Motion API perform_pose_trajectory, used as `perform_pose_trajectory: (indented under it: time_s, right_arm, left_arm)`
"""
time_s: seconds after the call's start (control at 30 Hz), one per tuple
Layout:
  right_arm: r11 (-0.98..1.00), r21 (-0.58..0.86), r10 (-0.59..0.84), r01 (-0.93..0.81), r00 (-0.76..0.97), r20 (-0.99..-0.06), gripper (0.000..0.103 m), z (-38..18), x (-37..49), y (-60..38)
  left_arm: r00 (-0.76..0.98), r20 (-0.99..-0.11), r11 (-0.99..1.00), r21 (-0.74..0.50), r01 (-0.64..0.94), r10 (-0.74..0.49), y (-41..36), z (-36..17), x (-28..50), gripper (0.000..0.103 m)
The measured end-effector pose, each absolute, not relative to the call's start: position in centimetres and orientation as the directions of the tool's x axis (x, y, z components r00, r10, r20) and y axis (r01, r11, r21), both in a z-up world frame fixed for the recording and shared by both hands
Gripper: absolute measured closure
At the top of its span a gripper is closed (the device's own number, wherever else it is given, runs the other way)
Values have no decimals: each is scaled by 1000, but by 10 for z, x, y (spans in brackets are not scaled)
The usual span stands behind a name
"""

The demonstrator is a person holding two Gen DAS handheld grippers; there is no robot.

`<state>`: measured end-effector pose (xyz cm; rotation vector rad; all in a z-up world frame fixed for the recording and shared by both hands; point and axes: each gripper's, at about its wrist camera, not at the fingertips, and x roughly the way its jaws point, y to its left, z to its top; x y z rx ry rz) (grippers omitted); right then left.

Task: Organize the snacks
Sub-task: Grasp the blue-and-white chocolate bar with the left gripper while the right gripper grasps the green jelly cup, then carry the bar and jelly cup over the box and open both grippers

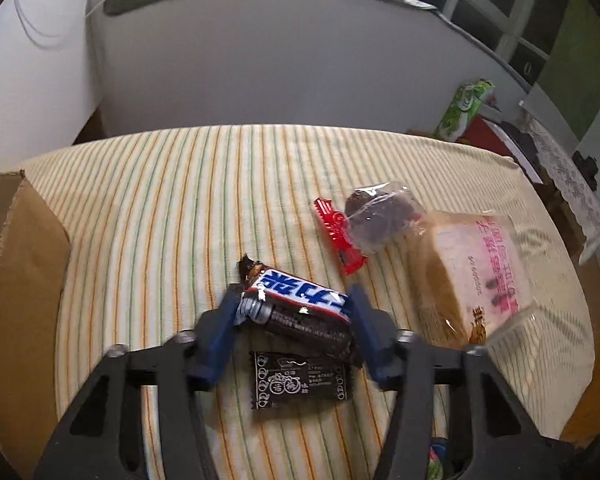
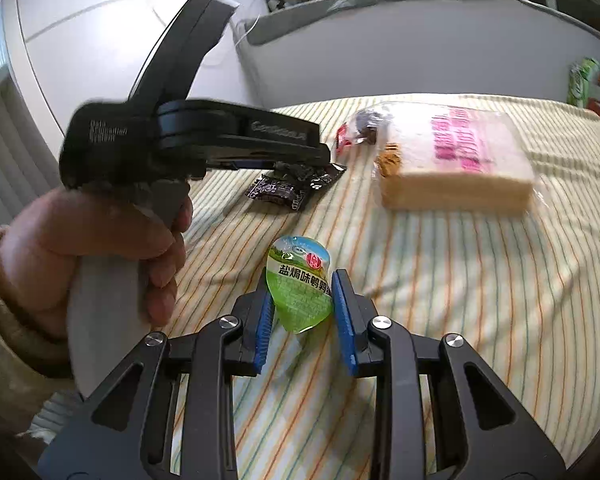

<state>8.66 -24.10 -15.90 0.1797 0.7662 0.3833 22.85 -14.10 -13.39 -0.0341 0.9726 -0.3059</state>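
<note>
Grippers both grip snacks above the striped bed: the left gripper is clamped on a chocolate bar over a black packet, the right gripper on a green egg pack, near the bagged bread.

Striped cloth, green packet

The green packet reads 盐焗味鹌鹑蛋; the other gripper's print looks blurred.
</note>
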Motion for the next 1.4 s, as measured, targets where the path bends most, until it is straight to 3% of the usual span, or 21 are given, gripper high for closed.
perform_pose_trajectory:
  time_s: [0.53,0.87,1.07,1.4]
  right_arm:
    - [941,278,327,-195,743,-584,74,-160,55,-275]
    - [957,241,272,-161,783,-559,74,-161,41,-263]
    - [967,205,238,-151,822,-517,74,-126,36,-252]
    - [978,160,189,-133,886,-424,74,-58,8,-238]
  left_arm:
    - [667,-655,929,-172,327,-356,-118,-104,160,57]
    - [754,-560,935,-126,332,-344,-104,-111,93,57]
    - [778,-518,929,-103,356,-356,-104,-103,77,57]
    - [840,-385,922,-99,374,-383,-72,-45,42,57]
